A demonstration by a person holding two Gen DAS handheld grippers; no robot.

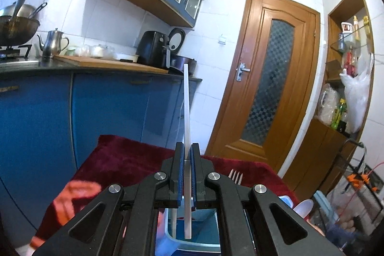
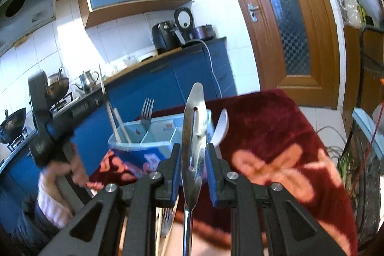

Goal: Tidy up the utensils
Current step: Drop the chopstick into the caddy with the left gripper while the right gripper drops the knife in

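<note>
Left wrist view: your left tongs (image 1: 188,148) clamp a white chopstick (image 1: 187,112); your right tongs (image 2: 193,148) clamp a steel spoon (image 2: 195,136) above the blue utensil caddy (image 2: 134,145).

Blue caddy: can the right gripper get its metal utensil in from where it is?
Probably yes. The caddy sits just ahead and below the right gripper, open-topped; only the fork and chopsticks stand inside.

Red blanket (image 2: 276,126), blue utensil box (image 2: 153,136) on it
</note>
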